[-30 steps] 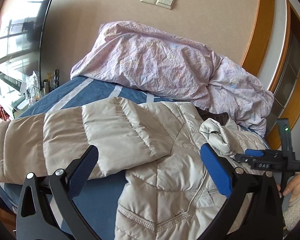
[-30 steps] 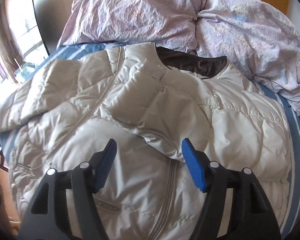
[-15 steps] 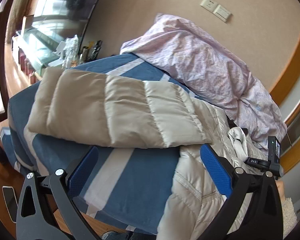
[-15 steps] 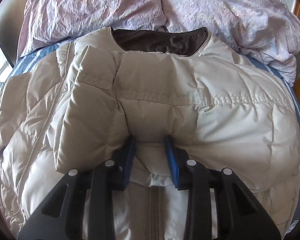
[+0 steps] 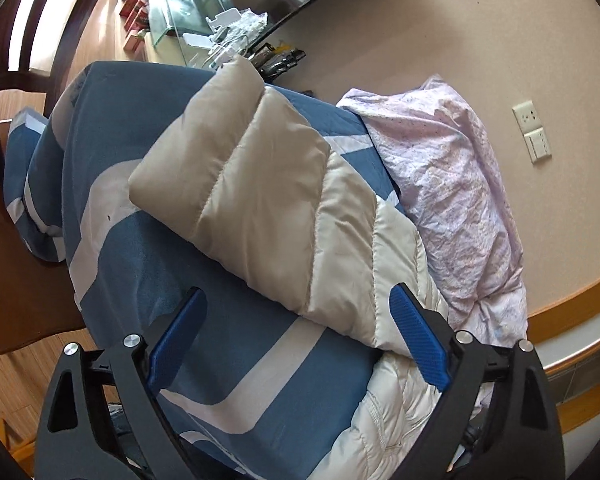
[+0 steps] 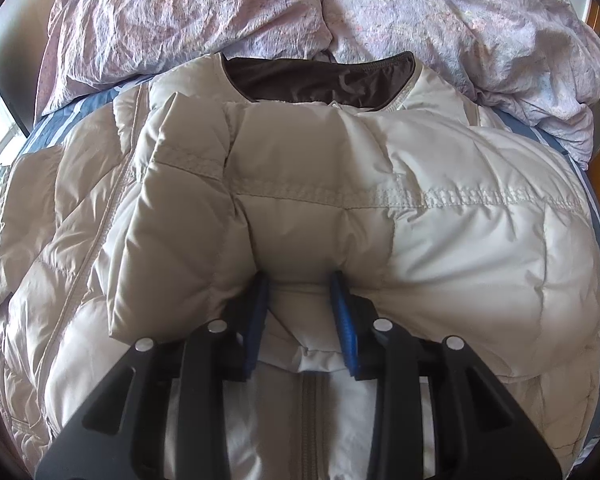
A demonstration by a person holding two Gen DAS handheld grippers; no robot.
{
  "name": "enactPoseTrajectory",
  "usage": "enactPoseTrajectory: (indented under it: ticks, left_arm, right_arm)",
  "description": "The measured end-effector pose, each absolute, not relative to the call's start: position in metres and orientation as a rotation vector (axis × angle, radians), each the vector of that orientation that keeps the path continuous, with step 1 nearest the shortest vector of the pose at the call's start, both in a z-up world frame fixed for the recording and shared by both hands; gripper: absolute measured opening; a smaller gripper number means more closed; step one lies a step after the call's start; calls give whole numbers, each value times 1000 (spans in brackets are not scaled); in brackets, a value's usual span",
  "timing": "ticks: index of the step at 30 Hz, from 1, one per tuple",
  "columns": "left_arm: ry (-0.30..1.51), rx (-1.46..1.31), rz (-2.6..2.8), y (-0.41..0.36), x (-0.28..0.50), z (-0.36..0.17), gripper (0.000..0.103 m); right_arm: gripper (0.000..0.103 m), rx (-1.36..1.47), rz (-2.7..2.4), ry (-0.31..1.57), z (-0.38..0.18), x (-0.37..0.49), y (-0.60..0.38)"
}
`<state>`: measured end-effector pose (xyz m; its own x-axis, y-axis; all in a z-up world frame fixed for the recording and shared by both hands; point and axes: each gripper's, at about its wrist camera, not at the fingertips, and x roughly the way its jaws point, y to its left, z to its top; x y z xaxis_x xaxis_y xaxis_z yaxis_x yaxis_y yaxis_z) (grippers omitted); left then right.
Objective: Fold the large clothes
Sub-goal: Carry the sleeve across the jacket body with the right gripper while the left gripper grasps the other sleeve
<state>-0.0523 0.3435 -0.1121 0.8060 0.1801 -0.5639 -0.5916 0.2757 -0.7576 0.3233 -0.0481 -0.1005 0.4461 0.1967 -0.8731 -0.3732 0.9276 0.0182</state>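
A beige quilted down jacket (image 6: 440,216) lies face up on the bed, its brown-lined collar (image 6: 320,78) at the far end. One sleeve is folded across the chest. My right gripper (image 6: 300,304) is shut on the folded sleeve's edge, its blue pads pinching the puffy fabric. In the left wrist view the other sleeve (image 5: 268,196) stretches out over the blue striped bedsheet (image 5: 204,360). My left gripper (image 5: 296,336) is open and empty, just short of that sleeve near the shoulder.
A crumpled lilac duvet (image 6: 284,16) is piled at the head of the bed, also in the left wrist view (image 5: 452,184). A glass TV stand with clutter (image 5: 204,12) and wooden floor (image 5: 16,376) lie beyond the bed's edge. Wall sockets (image 5: 532,132) are on the wall.
My right gripper moved onto the folded sleeve and closed on it. My left gripper swung left toward the outstretched sleeve and rolled, staying open.
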Motion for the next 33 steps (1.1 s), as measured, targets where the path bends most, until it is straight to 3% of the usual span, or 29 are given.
enactPoseTrajectory:
  ticks: [2,8,11,15,16,23,33]
  left_arm:
    - [383,-1215,557,349,-53,-114,92]
    - [333,-1261,624,366,-55,-118,77]
    - [325,-1279,667,372,-56,-120,61]
    - [327,-1290,693,383,-56,-122,23]
    - [325,-1282,690,386,-55,-121,20]
    - [348,-1080,678,398,-27,-79,12]
    - [247,-748,443,335,40,52,12]
  right_arm:
    - [34,-184,358,1052,-101,323,-48]
    - [34,-180,360,1045,-101,323,-49]
    - [34,-183,361,1043,-101,322,-48]
    - [34,-185,366,1039,-100,322,-48]
    - [34,-185,369,1039,-100,322,-49]
    - [34,-178,383,1045,-99,322,-50]
    - [35,-184,383,1055,-101,322,-49]
